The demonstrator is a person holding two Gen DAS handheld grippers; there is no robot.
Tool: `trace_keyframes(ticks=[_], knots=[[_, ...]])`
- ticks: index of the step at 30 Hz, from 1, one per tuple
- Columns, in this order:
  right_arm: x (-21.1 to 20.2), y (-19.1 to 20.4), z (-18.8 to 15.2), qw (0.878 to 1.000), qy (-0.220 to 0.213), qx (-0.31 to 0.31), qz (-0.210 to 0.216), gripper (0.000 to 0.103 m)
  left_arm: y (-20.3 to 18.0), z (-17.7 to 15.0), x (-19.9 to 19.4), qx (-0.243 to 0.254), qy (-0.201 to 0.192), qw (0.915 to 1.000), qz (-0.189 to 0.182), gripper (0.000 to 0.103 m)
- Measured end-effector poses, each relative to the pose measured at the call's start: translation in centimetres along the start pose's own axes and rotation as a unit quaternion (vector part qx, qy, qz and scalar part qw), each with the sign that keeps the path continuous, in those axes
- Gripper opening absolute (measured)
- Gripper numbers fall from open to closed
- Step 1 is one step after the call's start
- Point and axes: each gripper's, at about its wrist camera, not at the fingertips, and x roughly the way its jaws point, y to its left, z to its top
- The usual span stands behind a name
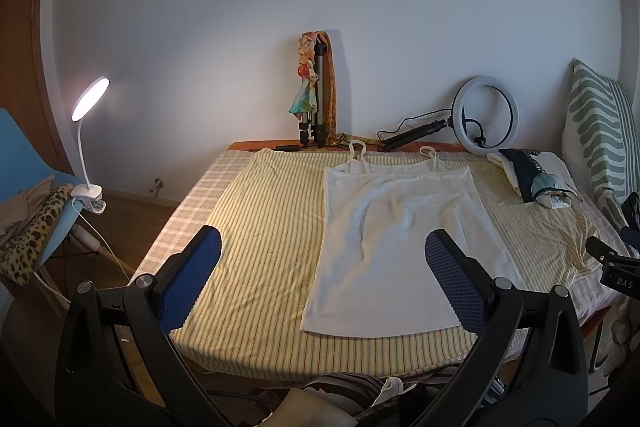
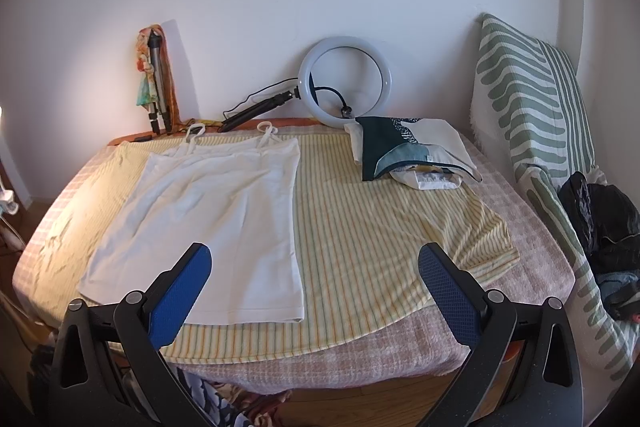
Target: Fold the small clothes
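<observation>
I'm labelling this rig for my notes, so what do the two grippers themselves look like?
Both match: the left gripper and right gripper have black plastic finger arms with silver pivot bolts, tipped by blue pads with a fine grid texture. No cables or sleeves show.

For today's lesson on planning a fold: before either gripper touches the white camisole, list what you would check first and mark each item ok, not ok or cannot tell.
1. White camisole lies flat, spread out: ok.
2. Straps laid out at the far end, untangled: ok.
3. Left gripper jaws open, holding nothing: ok.
4. Right gripper jaws open, holding nothing: ok.
5. Striped cloth underneath smooth: not ok, rumpled at its right corner.
6. Pile of other clothes apart from the camisole: ok.
</observation>
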Motion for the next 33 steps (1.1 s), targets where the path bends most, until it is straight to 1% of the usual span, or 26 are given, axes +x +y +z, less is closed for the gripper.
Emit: trace_keyframes(ticks=[25, 33], knots=[[0.2, 0.7, 0.3, 1.000, -0.001, -0.013, -0.004, 0.103, 0.4, 0.0, 0.0, -0.003, -0.001, 1.0000, 0.003, 0.103], [1.2, 1.2, 1.2, 0.999, -0.008, -0.029, -0.009, 0.103, 1.5, -0.5, 1.3, -0.010, 0.001, 0.9998, 0.017, 0.103]])
